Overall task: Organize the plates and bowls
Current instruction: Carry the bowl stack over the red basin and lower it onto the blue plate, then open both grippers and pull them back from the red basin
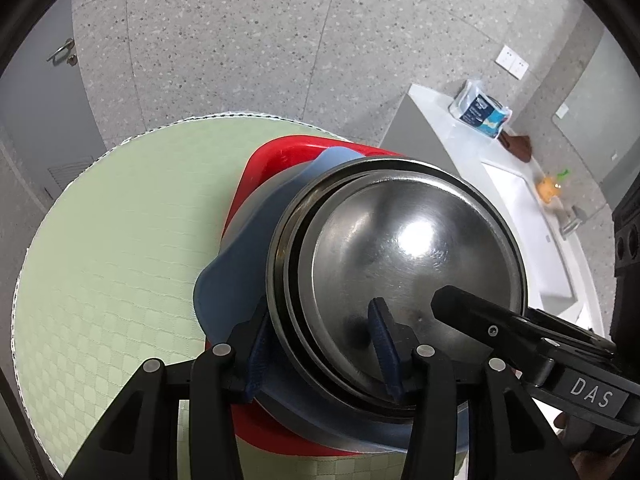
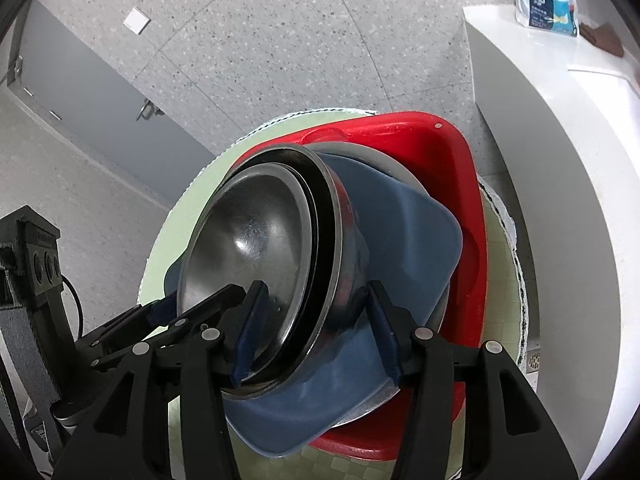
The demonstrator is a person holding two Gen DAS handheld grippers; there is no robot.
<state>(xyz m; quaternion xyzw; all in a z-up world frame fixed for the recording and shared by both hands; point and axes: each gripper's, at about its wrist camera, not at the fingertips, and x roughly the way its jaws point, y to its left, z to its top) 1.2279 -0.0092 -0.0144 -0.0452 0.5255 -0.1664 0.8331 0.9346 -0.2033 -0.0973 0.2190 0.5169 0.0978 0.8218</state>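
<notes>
A stack of nested steel bowls (image 1: 400, 264) sits on a blue plate (image 1: 228, 280), which lies on a red square plate (image 1: 276, 156), all on a round table with a green cloth (image 1: 120, 240). My left gripper (image 1: 320, 344) straddles the near rim of the steel bowls, one pad inside and one outside. My right gripper (image 2: 316, 336) straddles the rim of the same bowl stack (image 2: 260, 240) from the other side, above the blue plate (image 2: 404, 240) and red plate (image 2: 452, 152). The right gripper's finger also shows in the left wrist view (image 1: 472, 312).
A white counter (image 1: 460, 148) with a blue packet (image 1: 480, 110) and a sink stands to the right. It also shows in the right wrist view (image 2: 560, 140). The floor is speckled grey. A grey door (image 1: 36, 100) is at the left.
</notes>
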